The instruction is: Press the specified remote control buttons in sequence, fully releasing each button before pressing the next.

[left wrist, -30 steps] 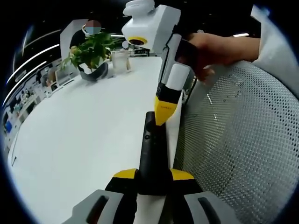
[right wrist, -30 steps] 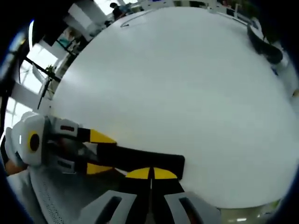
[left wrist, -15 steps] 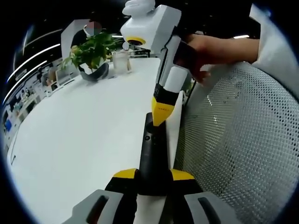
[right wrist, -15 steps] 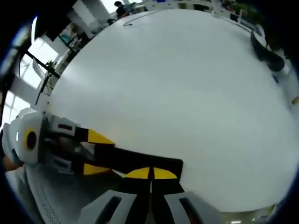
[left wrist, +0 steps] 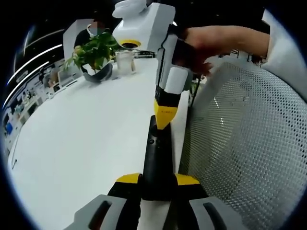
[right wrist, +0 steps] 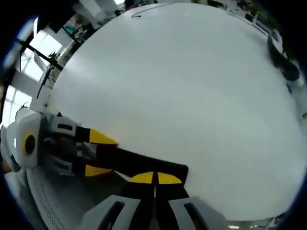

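The black remote control (left wrist: 156, 160) is sitting clamped between the yellow-tipped jaws of the left claw (left wrist: 157, 179), its body running straight ahead from that claw along the near edge of the white tabletop (left wrist: 81, 139). In the right gripper view the remote control (right wrist: 139, 163) is lying crosswise, with the left claw (right wrist: 98, 154) gripping its far end and the right claw (right wrist: 154, 178) sitting right over its near end.

The right claw (left wrist: 163, 117) is coming down from above the remote control, its jaws pressed together into one yellow point that is meeting the remote's far end; whether it is actually pushing a button is too fine to tell. A person's hand (left wrist: 216, 45) is holding that tool.

Beside the remote control, a white mesh chair back (left wrist: 244, 148) is standing close along the tabletop's edge, leaving little room on that side. On the other side of the remote control the tabletop is stretching wide and bare. Well beyond the remote, a potted plant (left wrist: 93, 57) and a clear glass (left wrist: 123, 61) are standing near the far edge.
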Demonstrator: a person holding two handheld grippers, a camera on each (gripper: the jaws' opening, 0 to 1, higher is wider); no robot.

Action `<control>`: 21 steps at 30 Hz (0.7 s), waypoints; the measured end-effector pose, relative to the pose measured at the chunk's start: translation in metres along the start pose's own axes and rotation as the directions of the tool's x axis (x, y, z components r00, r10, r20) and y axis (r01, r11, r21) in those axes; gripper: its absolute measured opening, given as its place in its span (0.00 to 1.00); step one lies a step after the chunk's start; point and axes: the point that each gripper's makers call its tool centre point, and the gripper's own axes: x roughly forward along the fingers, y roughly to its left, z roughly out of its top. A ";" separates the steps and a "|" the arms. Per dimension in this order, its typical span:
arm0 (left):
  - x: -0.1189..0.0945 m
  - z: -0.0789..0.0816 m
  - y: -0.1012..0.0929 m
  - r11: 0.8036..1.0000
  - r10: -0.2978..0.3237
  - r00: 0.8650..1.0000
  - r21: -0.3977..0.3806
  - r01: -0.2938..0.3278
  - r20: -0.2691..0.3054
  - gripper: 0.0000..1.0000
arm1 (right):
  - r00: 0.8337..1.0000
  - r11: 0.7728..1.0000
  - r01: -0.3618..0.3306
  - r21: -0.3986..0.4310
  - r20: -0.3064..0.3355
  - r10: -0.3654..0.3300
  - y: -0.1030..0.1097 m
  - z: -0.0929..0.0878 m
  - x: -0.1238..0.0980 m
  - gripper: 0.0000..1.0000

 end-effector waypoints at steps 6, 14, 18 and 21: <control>-0.003 -0.004 0.001 1.000 0.003 1.000 -0.013 -0.003 -0.029 0.24 | 0.999 0.999 0.007 0.046 0.042 -0.009 -0.002 -0.002 -0.002 0.00; -0.004 -0.005 0.000 1.000 -0.003 0.999 -0.004 0.003 -0.034 0.24 | 0.983 0.980 -0.109 0.167 0.165 0.081 -0.002 -0.002 -0.003 0.00; -0.003 -0.006 -0.002 1.000 -0.004 0.999 0.006 0.004 -0.033 0.24 | 0.979 0.978 -0.105 0.181 0.194 0.070 -0.001 -0.001 -0.004 0.00; -0.004 -0.005 -0.002 1.000 -0.005 0.999 0.011 0.005 -0.033 0.24 | 0.985 0.991 -0.068 0.112 0.165 0.049 0.001 -0.002 -0.004 0.00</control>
